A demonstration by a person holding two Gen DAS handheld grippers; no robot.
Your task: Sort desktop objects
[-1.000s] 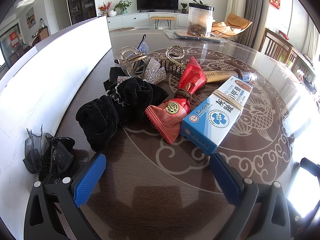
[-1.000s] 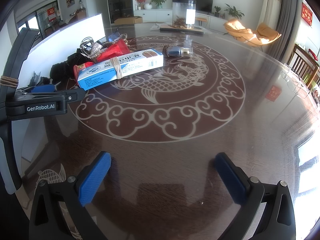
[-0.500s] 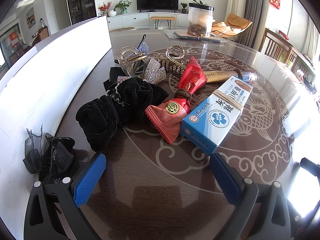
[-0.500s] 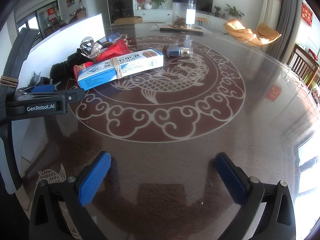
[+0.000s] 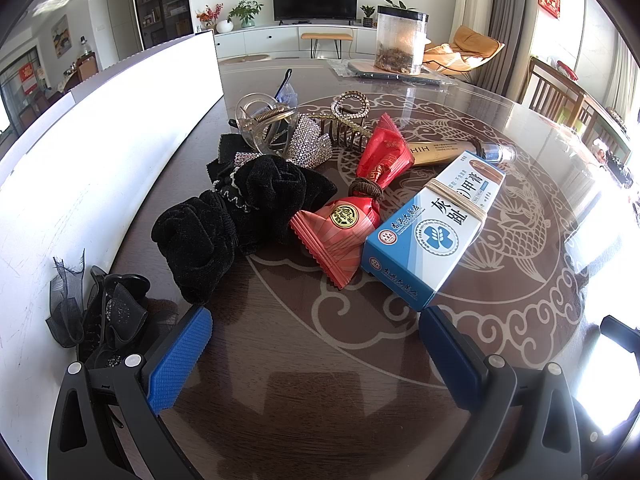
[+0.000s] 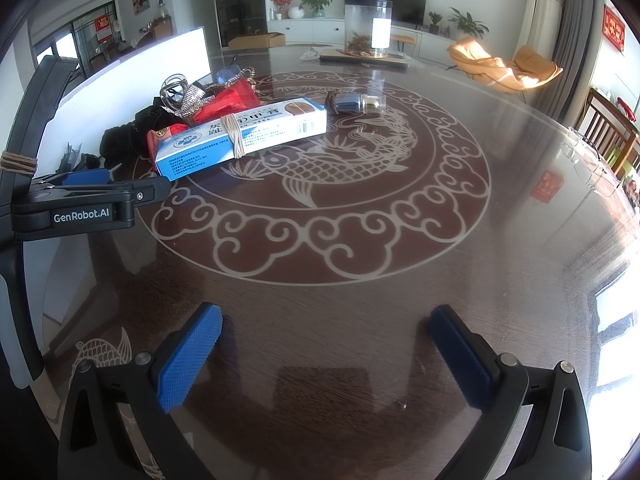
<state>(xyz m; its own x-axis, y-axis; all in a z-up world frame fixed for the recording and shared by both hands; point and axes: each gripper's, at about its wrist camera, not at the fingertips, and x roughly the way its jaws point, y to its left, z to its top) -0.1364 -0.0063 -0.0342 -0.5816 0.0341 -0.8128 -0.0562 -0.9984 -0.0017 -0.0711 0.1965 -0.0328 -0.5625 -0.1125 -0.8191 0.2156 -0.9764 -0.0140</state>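
While both tools stood wide open and empty, the left tool [image 5: 316, 344] hovered just before the pile on the surface [image 5: 320, 360], and the right tool [image 6: 324, 344] was well apart from it. The box [image 5: 434, 230], nearest, seemed light and stiff; gripping across its narrow sides looked best. The scrunchie [image 5: 240, 216] would squash softly.

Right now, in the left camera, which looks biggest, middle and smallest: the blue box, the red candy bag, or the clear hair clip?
1. Blue box, biggest.
2. Red candy bag, middle.
3. Clear hair clip, smallest.
The clip lies farther from the camera, so its real size may be closer to the bag's than it looks.
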